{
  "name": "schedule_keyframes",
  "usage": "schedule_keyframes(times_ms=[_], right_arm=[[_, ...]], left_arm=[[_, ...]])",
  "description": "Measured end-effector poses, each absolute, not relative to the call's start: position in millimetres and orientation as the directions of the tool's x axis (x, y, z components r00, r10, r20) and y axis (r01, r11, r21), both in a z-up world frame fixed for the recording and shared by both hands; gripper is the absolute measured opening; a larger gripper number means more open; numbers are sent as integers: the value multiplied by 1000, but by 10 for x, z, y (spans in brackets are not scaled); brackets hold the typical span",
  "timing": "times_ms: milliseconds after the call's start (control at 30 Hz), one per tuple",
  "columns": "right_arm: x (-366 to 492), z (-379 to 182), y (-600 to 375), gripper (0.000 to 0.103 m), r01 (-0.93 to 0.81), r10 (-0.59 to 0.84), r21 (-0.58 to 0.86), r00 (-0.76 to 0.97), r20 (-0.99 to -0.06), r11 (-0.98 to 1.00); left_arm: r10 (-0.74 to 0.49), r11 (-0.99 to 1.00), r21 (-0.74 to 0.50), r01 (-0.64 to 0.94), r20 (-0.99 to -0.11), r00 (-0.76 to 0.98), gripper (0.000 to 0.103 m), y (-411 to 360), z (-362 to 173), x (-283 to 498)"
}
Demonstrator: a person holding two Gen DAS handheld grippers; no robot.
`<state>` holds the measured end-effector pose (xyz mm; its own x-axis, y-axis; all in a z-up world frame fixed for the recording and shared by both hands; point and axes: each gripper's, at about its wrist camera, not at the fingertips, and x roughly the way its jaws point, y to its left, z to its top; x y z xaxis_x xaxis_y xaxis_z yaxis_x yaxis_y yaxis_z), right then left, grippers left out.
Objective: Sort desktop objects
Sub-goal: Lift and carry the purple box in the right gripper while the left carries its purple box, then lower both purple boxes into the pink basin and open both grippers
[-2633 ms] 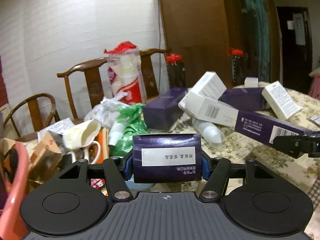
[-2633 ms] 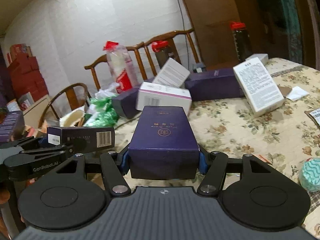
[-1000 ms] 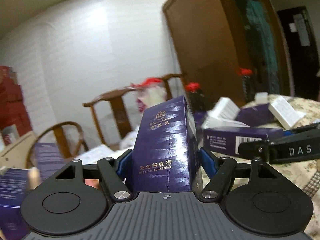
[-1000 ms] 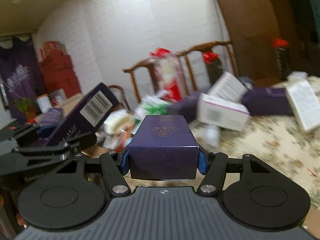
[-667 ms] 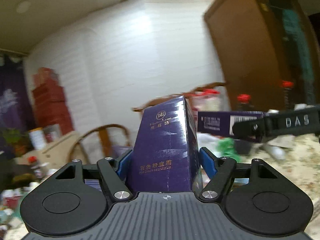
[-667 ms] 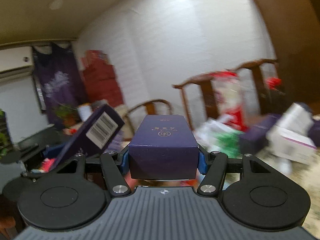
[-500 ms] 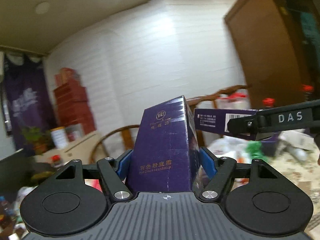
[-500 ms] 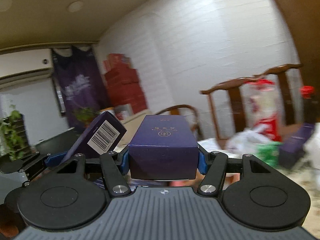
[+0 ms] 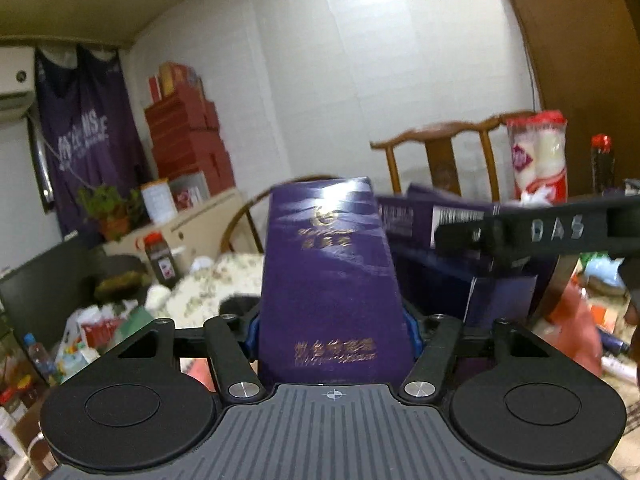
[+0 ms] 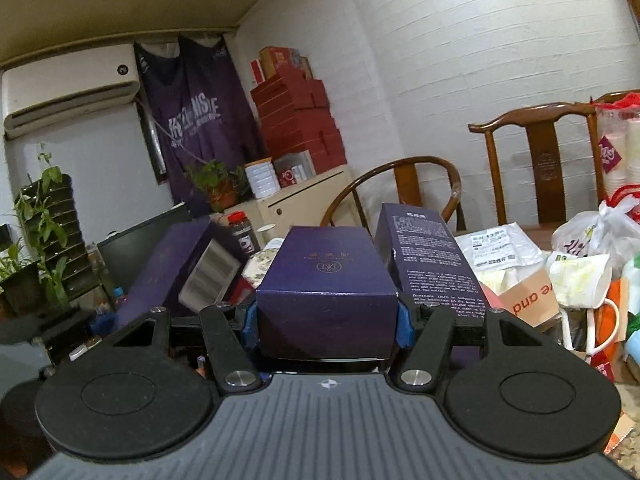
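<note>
A dark purple box with gold lettering (image 9: 328, 276) stands upright between the blue pads of my left gripper (image 9: 332, 320). Its jaws are closing and the pads press on the box's sides. In the left wrist view a black finger (image 9: 540, 232) of the right gripper crosses from the right, carrying a second purple box (image 9: 452, 220). My right gripper (image 10: 326, 320) is shut on that purple box (image 10: 326, 280), which lies flat and end-on. To its left, the left hand's box (image 10: 188, 264) shows tilted. Another purple box (image 10: 428, 256) with white print stands just behind on the right.
Wooden chairs (image 10: 536, 152) stand against the white wall. Plastic bags (image 10: 600, 232), a paper cup (image 10: 528, 296) and a mug (image 10: 600, 320) crowd the right. Red boxes (image 10: 300, 120) are stacked over a cabinet (image 10: 304, 196) with a plant (image 10: 216, 184).
Both hands have swung left, away from the floral table toward the room's corner. Each still holds its purple box. The left box's front face now shows more squarely.
</note>
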<state>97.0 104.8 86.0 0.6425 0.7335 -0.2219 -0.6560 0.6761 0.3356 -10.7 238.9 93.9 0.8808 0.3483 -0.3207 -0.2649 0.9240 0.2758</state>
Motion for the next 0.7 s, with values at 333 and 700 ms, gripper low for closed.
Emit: schedule_keyframes(times_ms=[333,700], right_arm=[[1053,872,1071,72,-647,740,368,629,-238,668],[876,932,857,84,-643,724,351,661,-196,681]], left_arm=[[371,898,358,-256,-304,877,83,2351,908,158],[381,898,341,-278,-283,880,102,2344,874,-76]])
